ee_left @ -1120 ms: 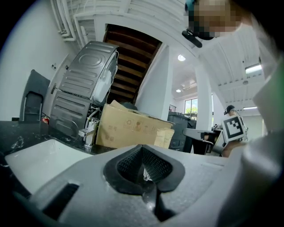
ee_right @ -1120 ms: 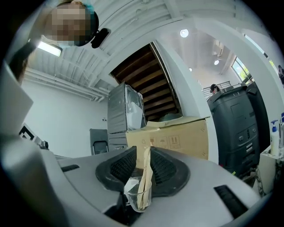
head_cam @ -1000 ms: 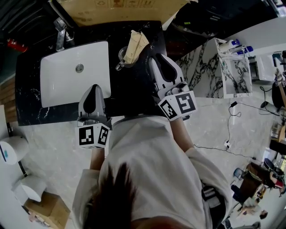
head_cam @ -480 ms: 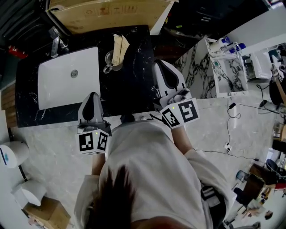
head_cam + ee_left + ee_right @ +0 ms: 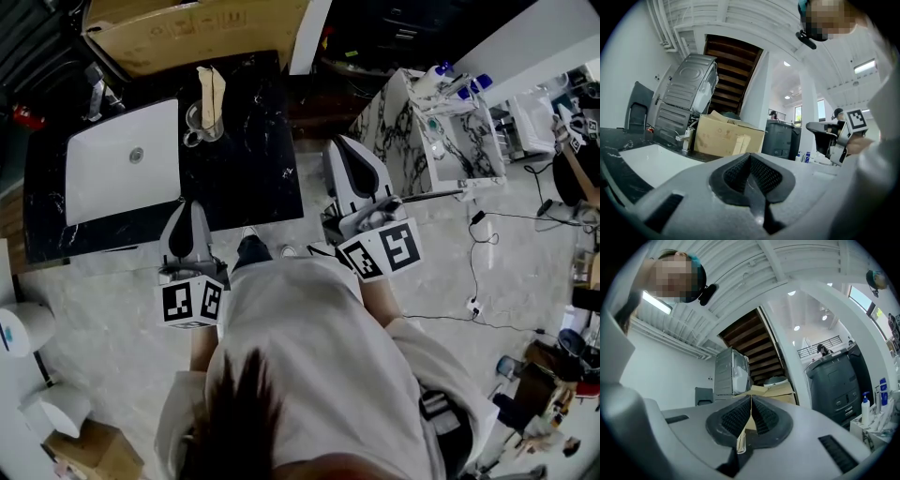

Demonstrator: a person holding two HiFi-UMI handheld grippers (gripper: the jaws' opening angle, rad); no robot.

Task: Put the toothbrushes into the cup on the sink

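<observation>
**1. Left claw** (image 5: 190, 206): closed, the pads meeting along their length with nothing between them. It points level and shows over the near edge of the surface (image 5: 253, 178), in front of the basin (image 5: 103, 178).

**2. Right claw** (image 5: 345, 148): its jaws have just been closing and now stand together, gripping nothing. It hangs over the floor (image 5: 103, 309), off the right edge of the surface and well apart from the cup.

**3. Cup** (image 5: 200, 124): upright on the surface, just beside the far right corner of the basin and near the far edge.

**4. Toothbrushes** (image 5: 211, 86): pale long shapes stand in the cup and rise well above its rim. I take them for the toothbrushes, but they are too small to count. I find none lying on the surface.

**5. Beyond:** the faucet (image 5: 94, 94) stands at the far left of the basin. A cardboard box (image 5: 187, 28) sits behind the far edge.

**6. Assessment:** placing looks complete, and the step in hand reads as clearing off. To do it well:
- Keep both claws closed and level.
- Draw the left claw straight back over the near edge, with no sideways sweep toward the cup.
- Avoid any knock to the surface, since the cup looks top-heavy with its tall load.
</observation>
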